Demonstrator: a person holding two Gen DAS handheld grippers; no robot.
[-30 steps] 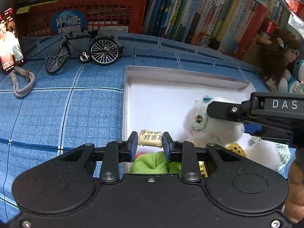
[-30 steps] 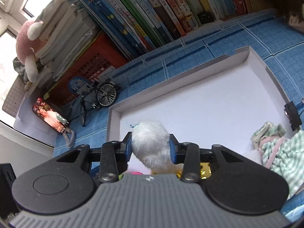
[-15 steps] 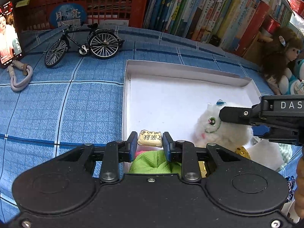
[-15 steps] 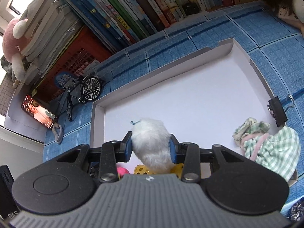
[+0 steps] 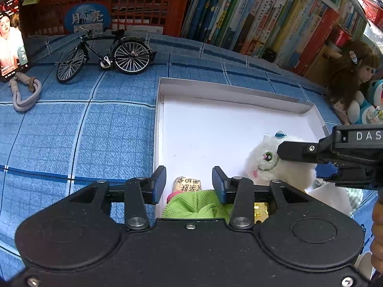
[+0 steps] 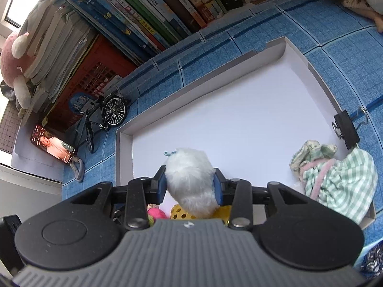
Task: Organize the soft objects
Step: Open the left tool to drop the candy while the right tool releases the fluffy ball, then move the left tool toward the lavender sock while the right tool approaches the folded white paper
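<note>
Over the white tray (image 6: 308, 64), the white plush cat (image 6: 191, 181) is pinched by the right gripper (image 6: 190, 186); the left gripper (image 5: 189, 184) is opening, clear of the small pillow (image 5: 188, 184). Fluffy fur compresses, so slippage is possible.

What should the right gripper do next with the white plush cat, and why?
Probably let it go in the white tray. The right gripper has the white plush cat between its pads over the tray floor, and its jaws are opening; the left gripper is opening too, pads clear.
</note>
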